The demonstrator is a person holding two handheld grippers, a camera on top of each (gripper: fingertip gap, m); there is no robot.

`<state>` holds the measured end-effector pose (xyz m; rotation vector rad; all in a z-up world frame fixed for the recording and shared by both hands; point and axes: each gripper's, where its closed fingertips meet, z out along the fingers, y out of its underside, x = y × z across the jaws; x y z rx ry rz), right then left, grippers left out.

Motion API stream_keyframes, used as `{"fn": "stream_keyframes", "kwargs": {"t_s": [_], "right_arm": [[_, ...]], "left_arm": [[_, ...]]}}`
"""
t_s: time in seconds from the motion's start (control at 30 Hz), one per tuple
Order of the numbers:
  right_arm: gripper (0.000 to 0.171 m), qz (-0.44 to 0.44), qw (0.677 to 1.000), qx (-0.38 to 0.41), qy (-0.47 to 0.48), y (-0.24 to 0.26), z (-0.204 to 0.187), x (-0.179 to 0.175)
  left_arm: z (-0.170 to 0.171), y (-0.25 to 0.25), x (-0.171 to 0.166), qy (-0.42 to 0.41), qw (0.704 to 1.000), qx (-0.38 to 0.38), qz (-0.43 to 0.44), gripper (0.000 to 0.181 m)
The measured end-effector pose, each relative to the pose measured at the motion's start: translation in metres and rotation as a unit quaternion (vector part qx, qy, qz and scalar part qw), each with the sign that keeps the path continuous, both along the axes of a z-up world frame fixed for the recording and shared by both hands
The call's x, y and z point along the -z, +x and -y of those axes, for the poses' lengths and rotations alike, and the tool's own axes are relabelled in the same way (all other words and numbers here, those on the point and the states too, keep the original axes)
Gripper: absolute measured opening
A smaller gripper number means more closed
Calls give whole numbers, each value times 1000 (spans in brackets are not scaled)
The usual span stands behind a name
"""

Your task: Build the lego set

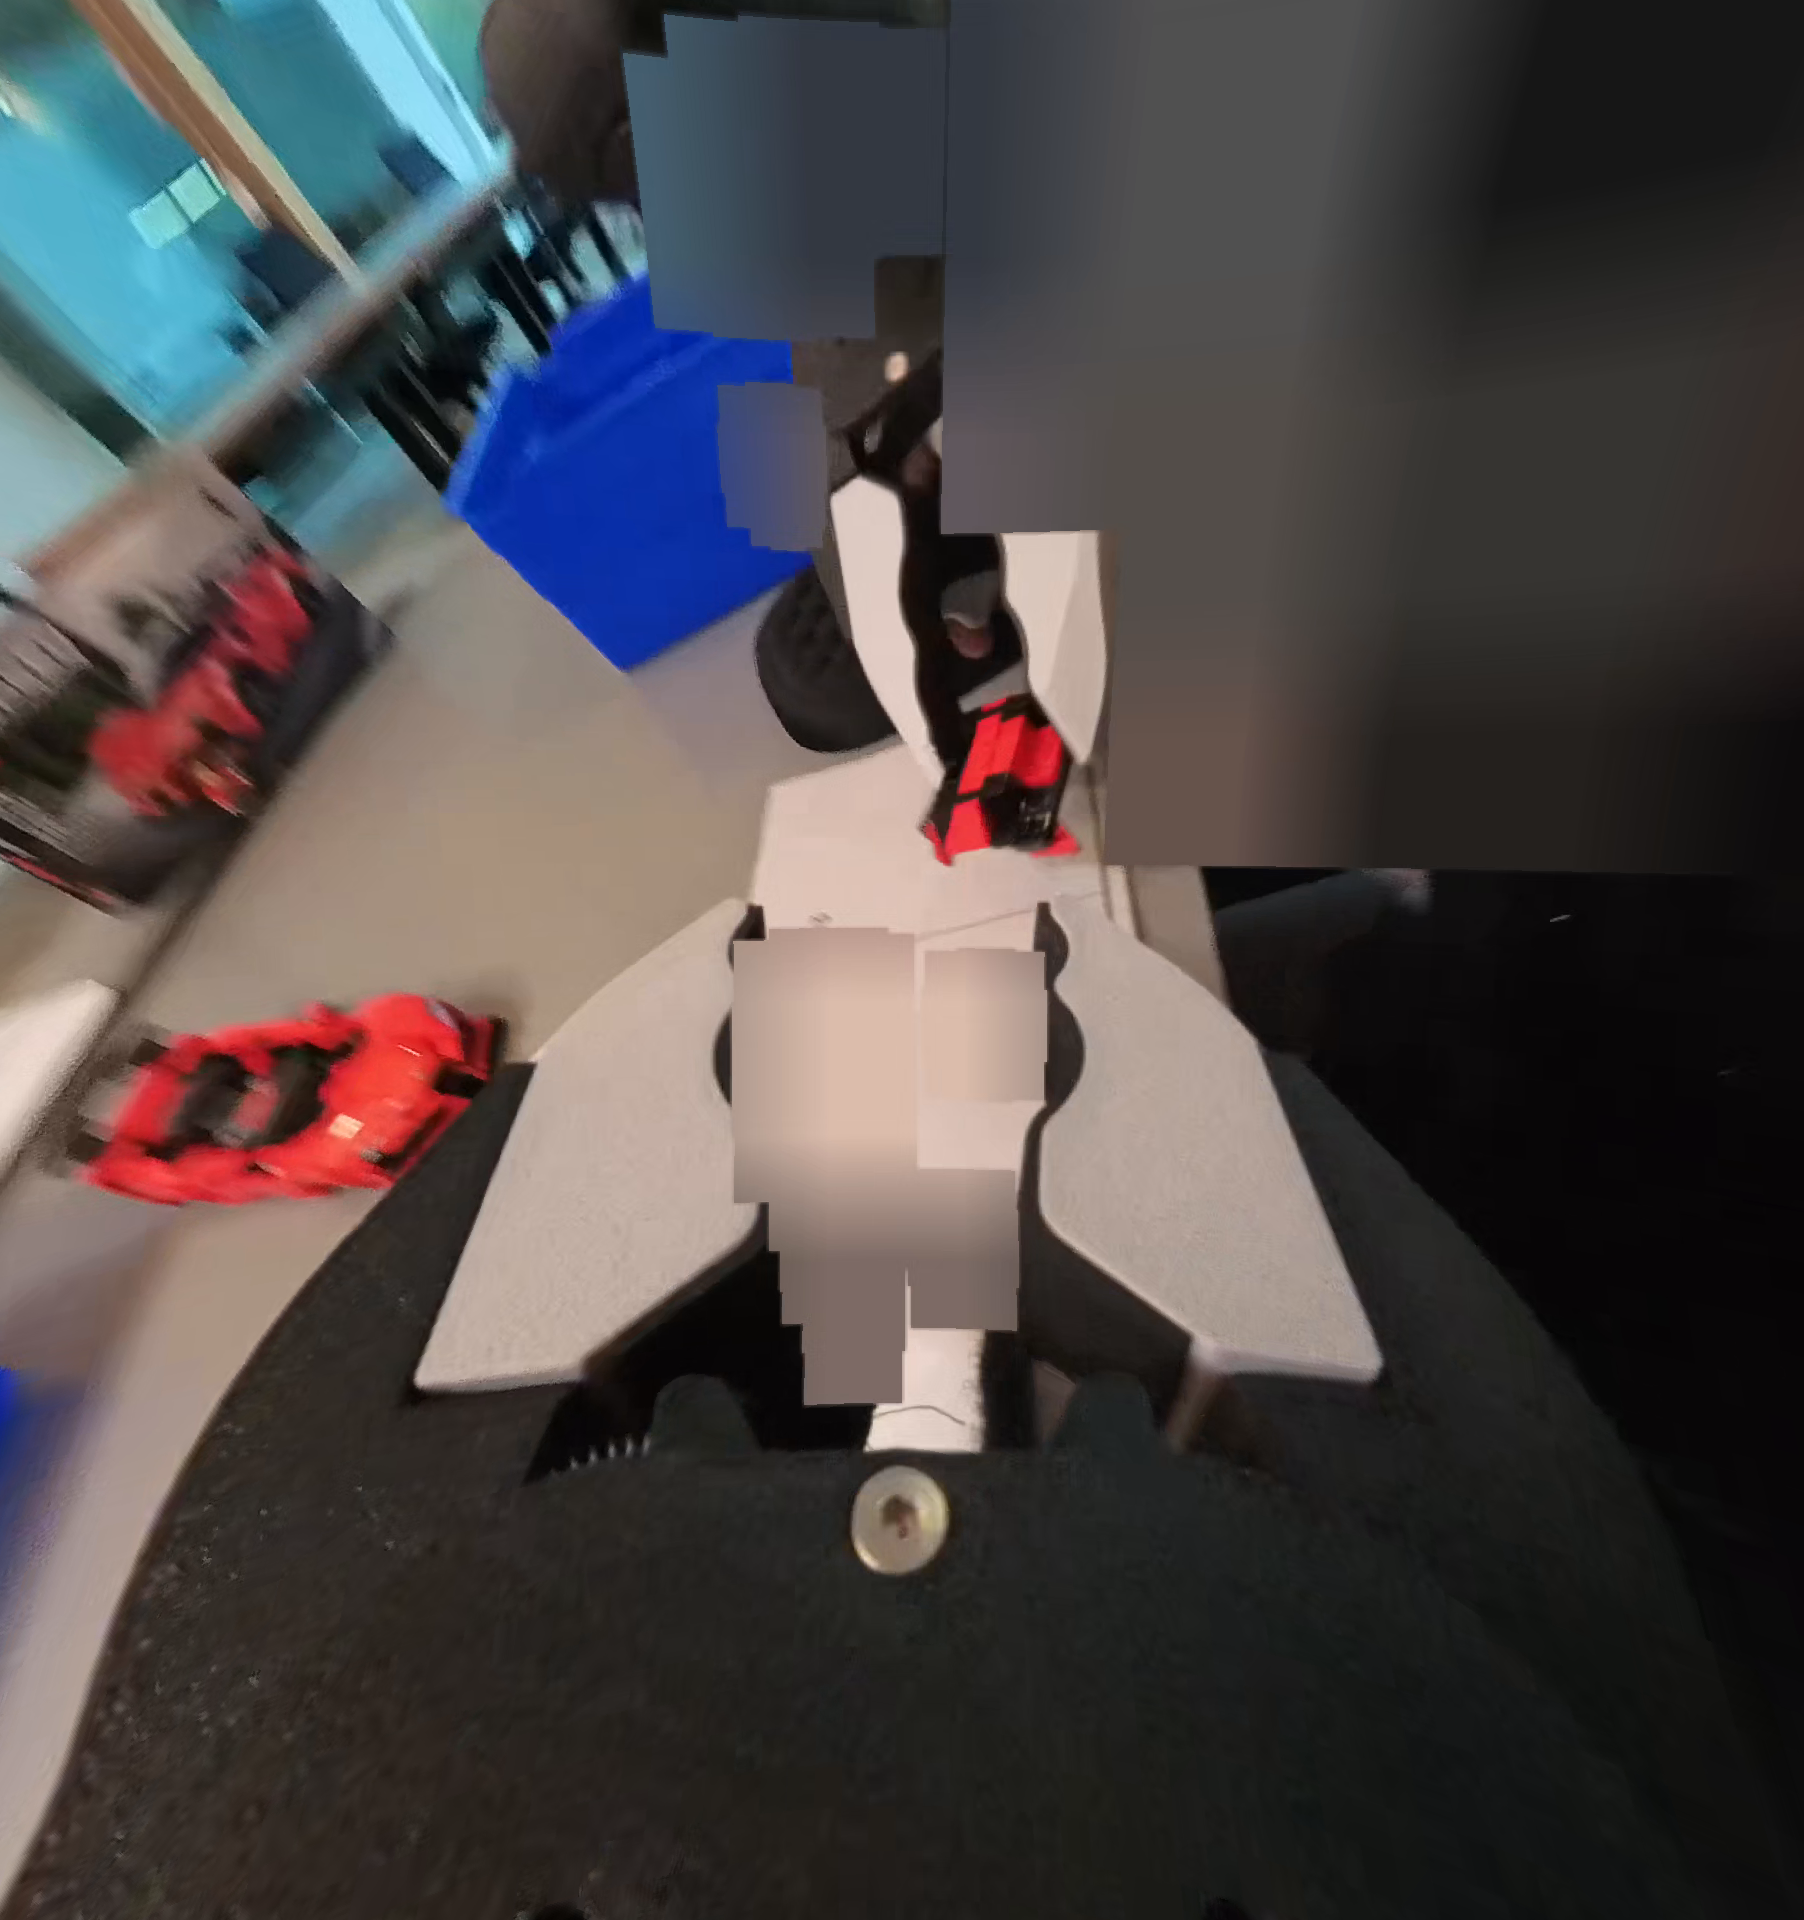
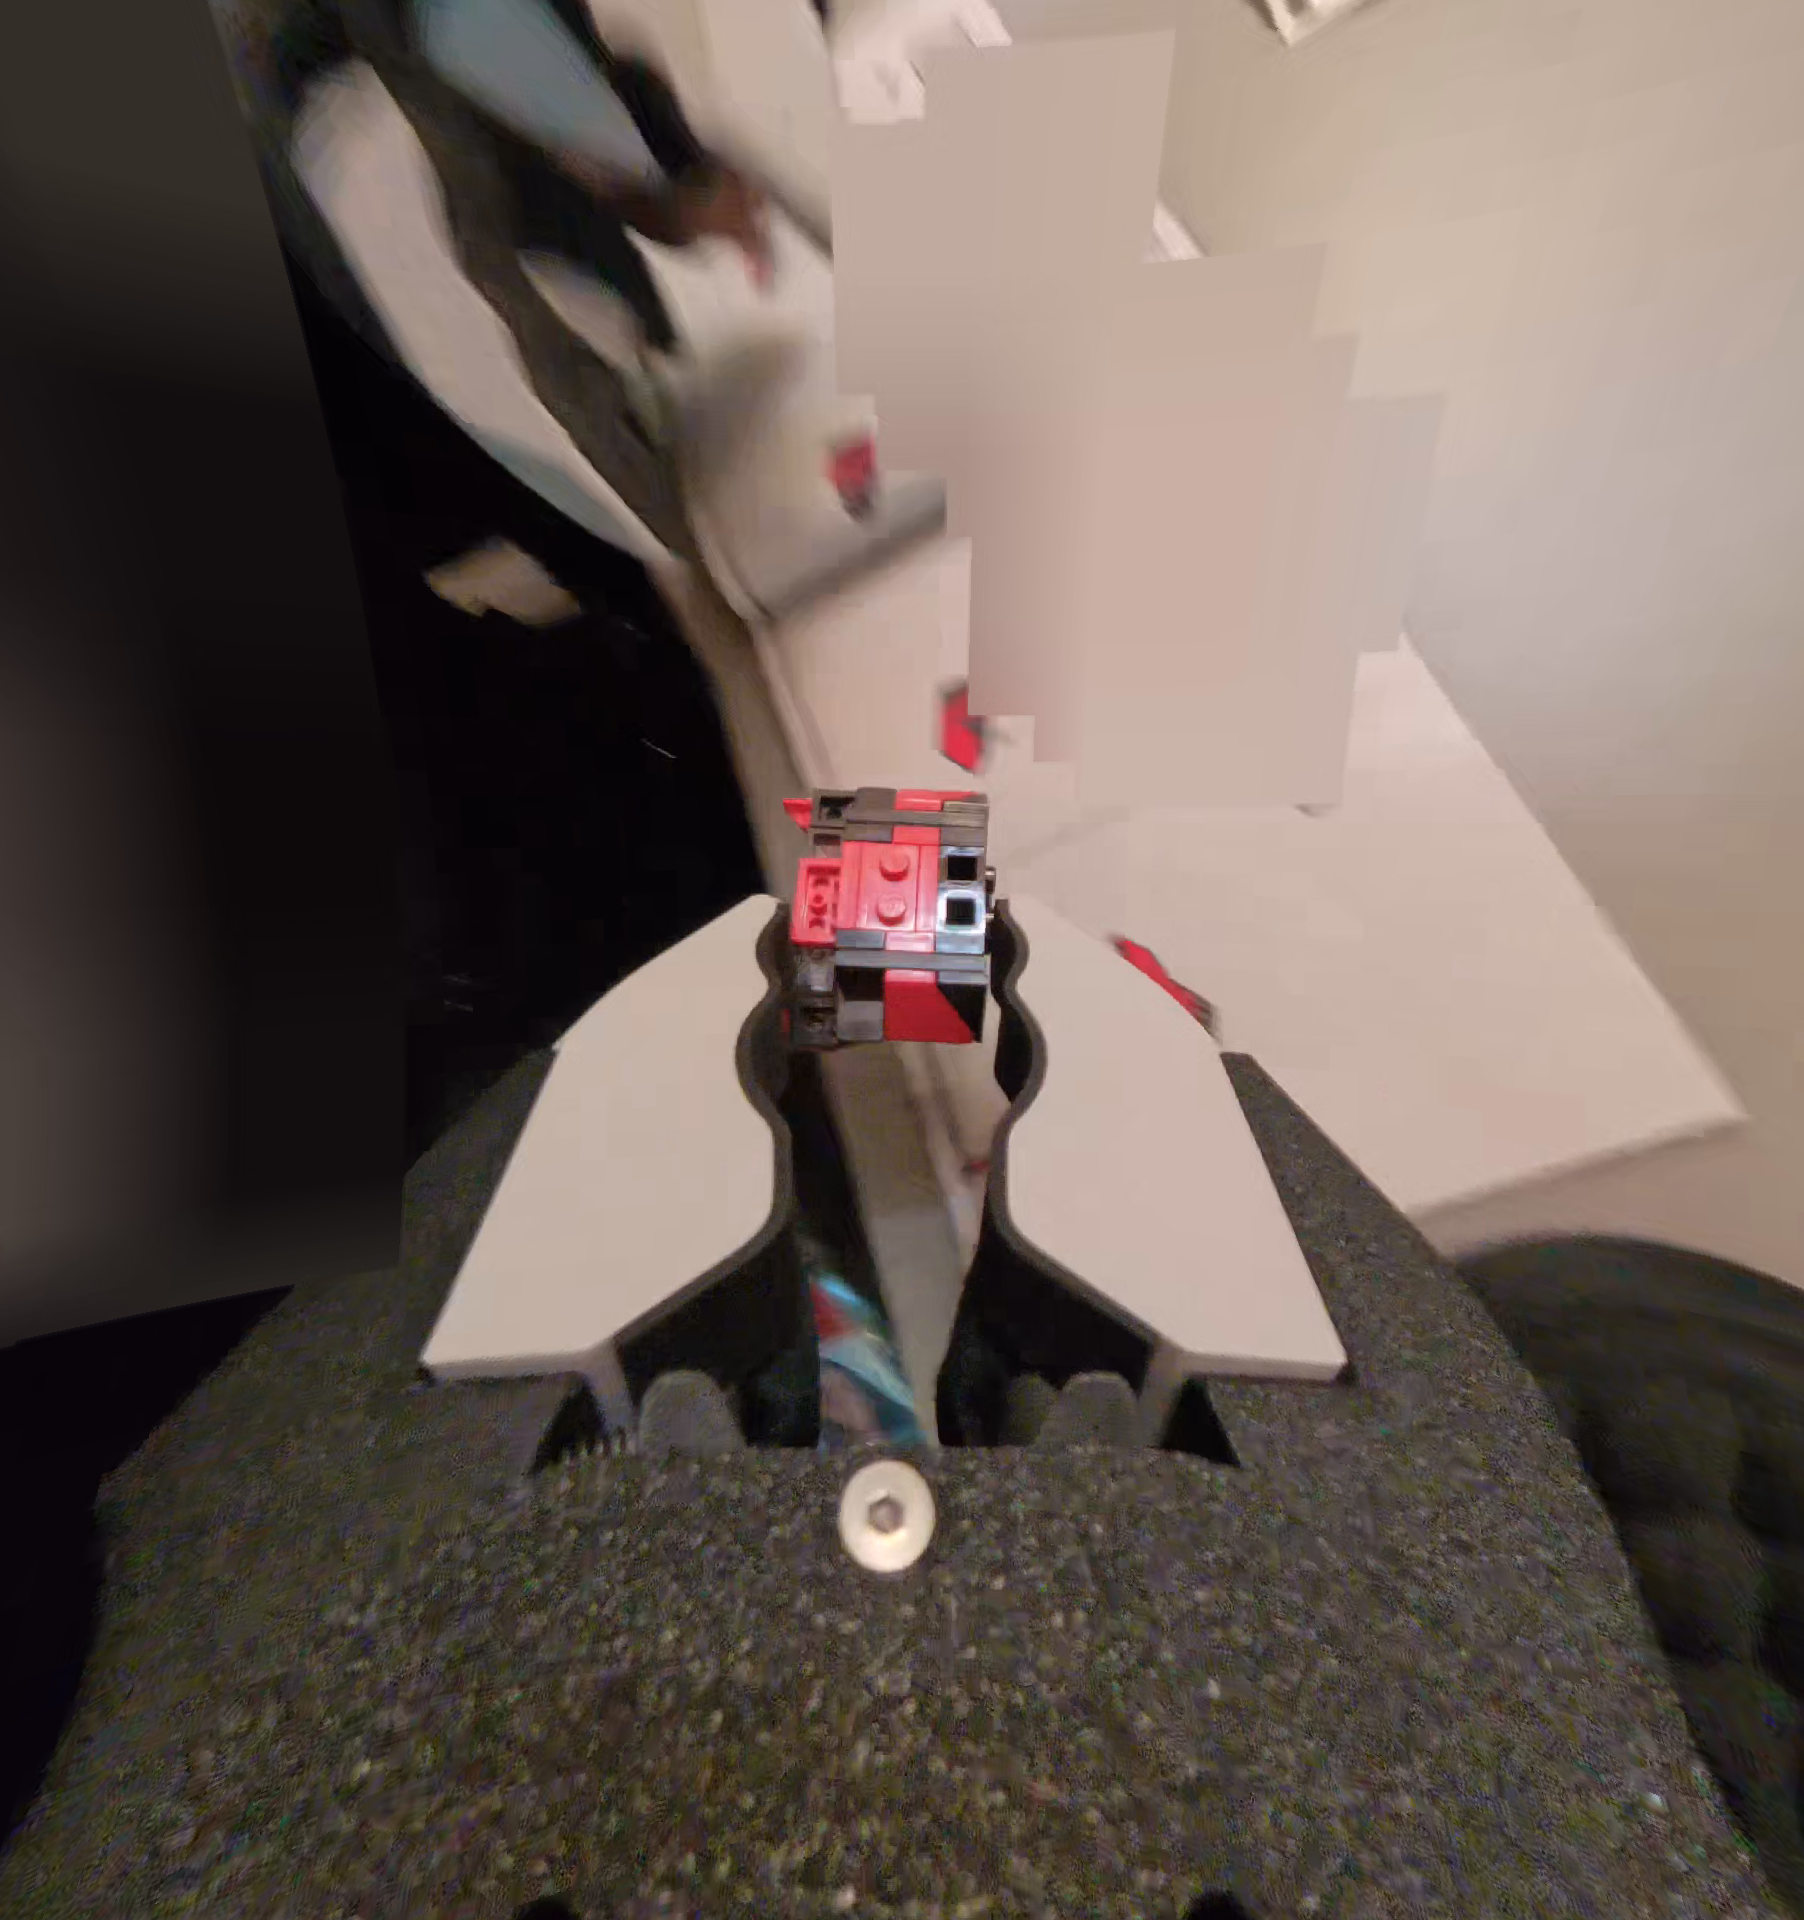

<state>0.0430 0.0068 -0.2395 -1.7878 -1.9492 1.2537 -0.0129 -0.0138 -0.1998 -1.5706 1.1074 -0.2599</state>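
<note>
Red-and-black lego block [image 2: 887, 925] sits pinched at the tips of my right tool [image 2: 890, 940], lifted off the worktop [image 1: 524, 790] for fitting; my left tool [image 1: 893, 935] gapes wide, empty, red car body [image 1: 285, 1096] lying nearby.

Grey table [image 1: 524, 748], blue bin [image 1: 617, 488] behind, teal glass walls [image 1: 67, 208].

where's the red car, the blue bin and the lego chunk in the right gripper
red car [image 1: 285, 1096]: left wrist view, roof.
blue bin [image 1: 617, 488]: left wrist view, front wall.
lego chunk [image 2: 887, 904]: right wrist view, red studded face.
</note>
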Motion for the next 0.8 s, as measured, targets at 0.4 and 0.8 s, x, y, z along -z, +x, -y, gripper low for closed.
{"fn": "stream_keyframes", "kwargs": {"t_s": [0.4, 0.8], "right_arm": [[36, -12, 920, -113, -375, -21, 40, -77], [130, -215, 969, 46, 113, -17, -40, -77]], "left_arm": [[5, 33, -36, 156, 985, 78, 2, 24], [-23, -36, -57, -64, 947, -25, 315, 17]]}}
